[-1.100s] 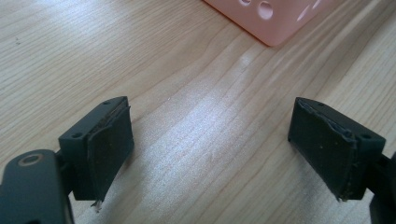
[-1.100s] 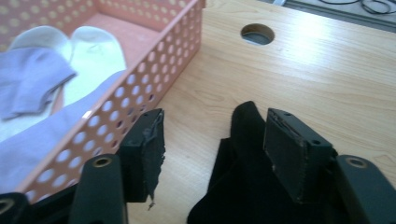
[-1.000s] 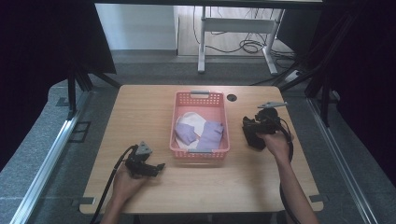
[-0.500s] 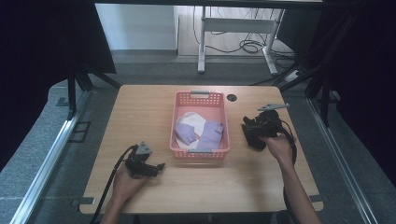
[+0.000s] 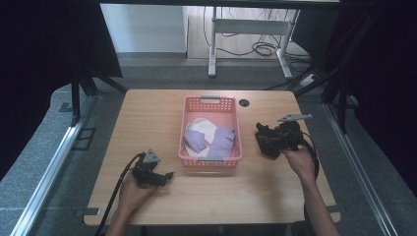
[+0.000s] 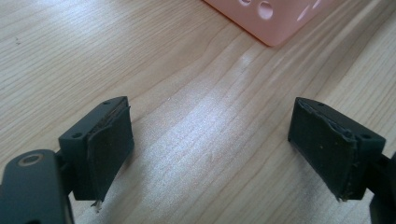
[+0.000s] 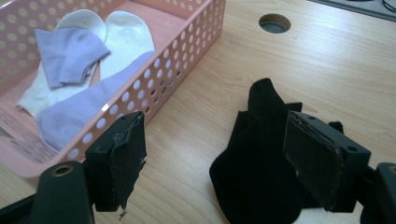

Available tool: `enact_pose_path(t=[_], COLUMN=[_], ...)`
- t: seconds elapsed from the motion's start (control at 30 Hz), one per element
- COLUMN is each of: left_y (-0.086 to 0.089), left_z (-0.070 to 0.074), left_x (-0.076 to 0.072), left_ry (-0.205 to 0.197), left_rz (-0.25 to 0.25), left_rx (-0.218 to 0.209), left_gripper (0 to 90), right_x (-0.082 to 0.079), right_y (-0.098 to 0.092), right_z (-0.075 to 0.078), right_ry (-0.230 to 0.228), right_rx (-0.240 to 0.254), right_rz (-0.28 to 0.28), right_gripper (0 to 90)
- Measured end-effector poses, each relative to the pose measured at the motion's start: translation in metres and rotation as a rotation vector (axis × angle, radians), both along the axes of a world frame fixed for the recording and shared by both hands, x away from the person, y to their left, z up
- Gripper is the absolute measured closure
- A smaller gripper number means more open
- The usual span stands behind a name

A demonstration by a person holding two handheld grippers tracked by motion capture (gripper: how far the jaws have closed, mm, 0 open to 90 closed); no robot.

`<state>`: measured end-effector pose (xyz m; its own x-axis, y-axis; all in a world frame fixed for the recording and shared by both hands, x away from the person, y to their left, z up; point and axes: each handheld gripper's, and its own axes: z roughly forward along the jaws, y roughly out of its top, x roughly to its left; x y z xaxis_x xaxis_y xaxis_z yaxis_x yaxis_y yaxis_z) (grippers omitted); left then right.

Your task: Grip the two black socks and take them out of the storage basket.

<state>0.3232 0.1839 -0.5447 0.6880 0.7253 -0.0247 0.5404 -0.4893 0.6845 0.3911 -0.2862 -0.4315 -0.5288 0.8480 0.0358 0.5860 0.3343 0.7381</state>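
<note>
A pink perforated basket (image 5: pixel 211 160) stands mid-table and holds white socks (image 5: pixel 199 125) and purple socks (image 5: pixel 222 140). In the right gripper view the basket (image 7: pixel 187 60) is at left, with a white sock (image 7: pixel 126 39) and a purple sock (image 7: pixel 70 53) inside. A black sock pile (image 5: pixel 265 141) lies on the table right of the basket. My right gripper (image 5: pixel 281 139) sits at it, open (image 7: pixel 219 154), its jaws straddling the black sock (image 7: pixel 261 158) just above it. My left gripper (image 5: pixel 166 176) rests near the front left, open (image 6: pixel 212 135) over bare wood, with the basket's corner (image 6: pixel 275 18) ahead.
A round cable hole (image 5: pixel 244 103) is in the tabletop behind the black socks. Bare wood (image 5: pixel 147 123) lies left of the basket. Beyond the table stand a white desk frame (image 5: pixel 246 29) and floor cables; dark curtains flank both sides.
The right hand has drawn back a little toward the front edge. The black socks and the left gripper have not moved.
</note>
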Motion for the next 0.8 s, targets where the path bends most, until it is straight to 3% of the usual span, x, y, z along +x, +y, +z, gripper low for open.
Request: enact_pose_path(t=[0.4,0.8], left_y=[0.0,0.0], left_z=[0.0,0.0], left_x=[0.0,0.0], left_ry=[0.0,-0.001], left_rz=[0.001,0.001], left_rx=[-0.001,-0.002], left_gripper=[13.9,13.9], right_x=[-0.016,-0.03], right_y=[-0.018,-0.029], right_z=[-0.011,-0.034], right_ry=[-0.001,0.017], right_rx=[0.016,0.026], right_rz=[-0.039,-0.049], right_gripper=[18.2,14.4])
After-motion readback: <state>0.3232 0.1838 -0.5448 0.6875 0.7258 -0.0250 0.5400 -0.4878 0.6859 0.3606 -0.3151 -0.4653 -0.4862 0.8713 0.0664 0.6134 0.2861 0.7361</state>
